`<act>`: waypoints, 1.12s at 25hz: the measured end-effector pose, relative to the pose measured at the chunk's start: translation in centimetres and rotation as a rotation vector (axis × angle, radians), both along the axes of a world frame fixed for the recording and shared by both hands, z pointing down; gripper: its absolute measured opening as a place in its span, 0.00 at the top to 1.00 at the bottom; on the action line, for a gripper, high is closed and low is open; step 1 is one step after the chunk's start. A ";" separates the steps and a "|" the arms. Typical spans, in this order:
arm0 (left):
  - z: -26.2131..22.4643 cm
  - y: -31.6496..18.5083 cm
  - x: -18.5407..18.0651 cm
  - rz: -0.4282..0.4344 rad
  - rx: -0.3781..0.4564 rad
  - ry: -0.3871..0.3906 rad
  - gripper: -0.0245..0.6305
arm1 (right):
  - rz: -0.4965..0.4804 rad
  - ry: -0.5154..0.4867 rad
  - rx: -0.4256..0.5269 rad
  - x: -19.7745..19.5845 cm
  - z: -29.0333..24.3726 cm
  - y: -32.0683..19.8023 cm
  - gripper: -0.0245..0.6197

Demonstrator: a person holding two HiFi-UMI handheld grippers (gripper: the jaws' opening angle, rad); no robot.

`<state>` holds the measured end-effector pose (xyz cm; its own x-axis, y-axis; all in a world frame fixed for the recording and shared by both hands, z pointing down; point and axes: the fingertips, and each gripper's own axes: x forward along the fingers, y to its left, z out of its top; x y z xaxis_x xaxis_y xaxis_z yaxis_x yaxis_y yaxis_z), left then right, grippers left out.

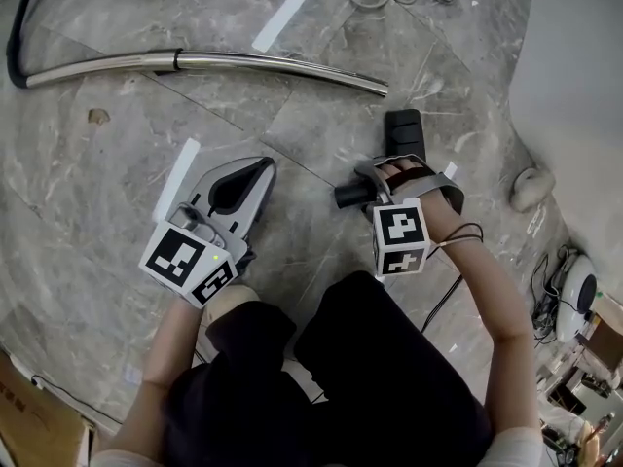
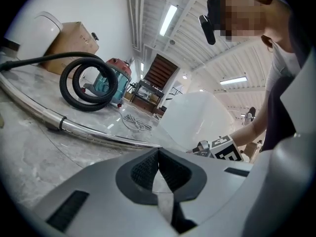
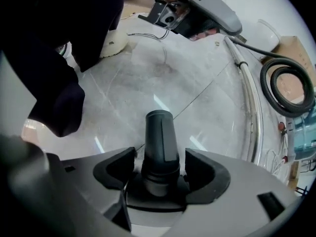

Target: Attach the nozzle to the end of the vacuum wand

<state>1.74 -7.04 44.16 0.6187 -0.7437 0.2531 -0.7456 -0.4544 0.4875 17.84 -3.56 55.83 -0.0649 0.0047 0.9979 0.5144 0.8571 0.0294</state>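
The right gripper (image 3: 160,168) has its jaws apart, one on each side of the dark nozzle (image 3: 159,137), and its own view shows a thin gap between each pad and the nozzle's body. So the piece is framed, not clamped. The straddle looks deliberate: the pads sit near the thicker collar end, where a grip would probably be firmest, and the narrower end stays free. Which end mates with the tube I cannot tell.

The left gripper (image 2: 158,154) has its jaws pressed together with nothing between them. It is held low over the marble floor (image 1: 321,251), aimed roughly toward the tube. I take it as parked and ready to steady something later, since one gripper is enough for the pick-up.

In the head view the chrome vacuum wand (image 1: 243,61) lies flat on the floor beyond both grippers, apart from them. Its open end (image 1: 382,89) points toward the right gripper's side, so the nozzle is near the end it must join. The far end of the wand runs into a black hose (image 2: 89,83) that coils beside the vacuum cleaner (image 2: 116,78).

Nothing holds the wand in place, so pushing the nozzle on could simply slide it along the stone — likely the reason the left gripper waits close by
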 end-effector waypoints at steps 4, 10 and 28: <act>-0.5 0.1 -0.1 -0.003 0.014 0.003 0.95 | -0.038 0.013 0.009 0.2 0.0 0.2 0.60; -0.6 0.4 -0.2 -0.005 0.013 0.009 0.95 | 0.047 -0.084 0.024 0.2 -0.8 -0.9 0.62; -0.2 -2.4 1.7 0.085 0.012 -0.156 0.95 | 0.641 -0.559 0.118 3.0 -8.6 -7.4 0.66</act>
<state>3.45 -9.45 44.00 0.6336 -0.6937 0.3427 -0.7703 -0.5243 0.3630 20.85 -10.93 47.20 -0.5022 -0.3026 0.8101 -0.1847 0.9527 0.2413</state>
